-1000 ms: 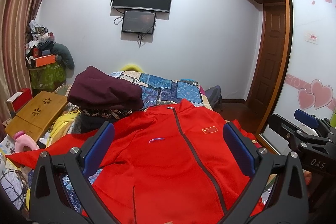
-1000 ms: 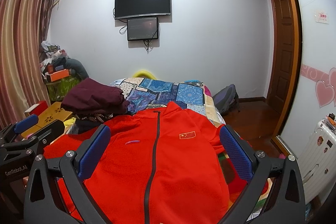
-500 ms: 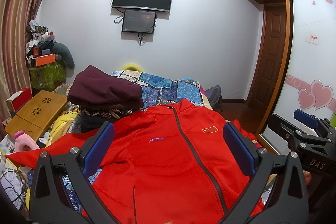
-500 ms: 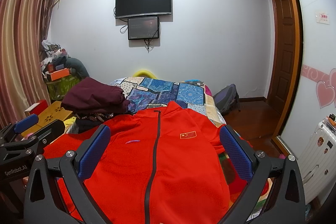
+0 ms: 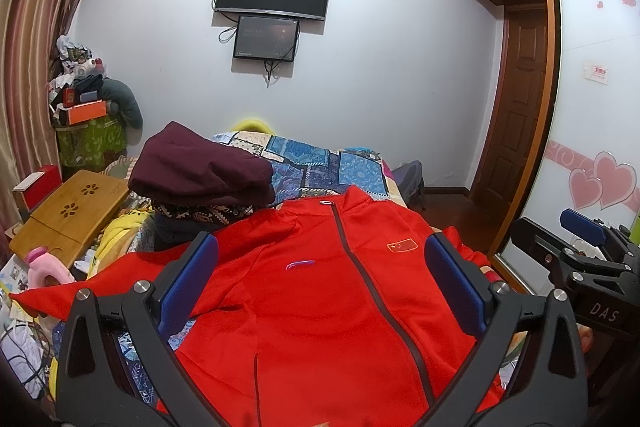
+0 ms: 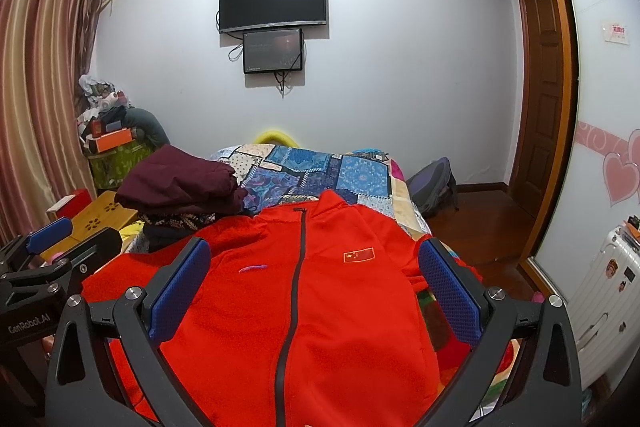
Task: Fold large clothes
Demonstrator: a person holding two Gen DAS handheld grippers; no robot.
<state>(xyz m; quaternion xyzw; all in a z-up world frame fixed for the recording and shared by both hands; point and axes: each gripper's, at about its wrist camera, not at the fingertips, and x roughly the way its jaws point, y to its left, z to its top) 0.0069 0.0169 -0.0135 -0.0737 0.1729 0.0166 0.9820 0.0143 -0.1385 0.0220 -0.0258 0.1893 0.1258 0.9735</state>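
Observation:
A red zip-up jacket (image 5: pixel 320 291) (image 6: pixel 304 299) lies face up and spread flat on the bed, collar toward the far wall, with its left sleeve stretched out to the left. My left gripper (image 5: pixel 320 267) hovers above the jacket's lower chest, open, nothing between its blue pads. My right gripper (image 6: pixel 312 267) is held just above the same area, also open and empty. Each gripper shows at the edge of the other's view: the right one (image 5: pixel 576 259) and the left one (image 6: pixel 44 259).
A folded maroon garment (image 5: pixel 200 167) sits on a stack of clothes at the jacket's upper left. The patchwork bedspread (image 5: pixel 320 167) runs to the far wall. A wooden lap table (image 5: pixel 68 215) and clutter lie left. A white suitcase (image 6: pixel 600 291) and a backpack (image 6: pixel 432 187) stand right.

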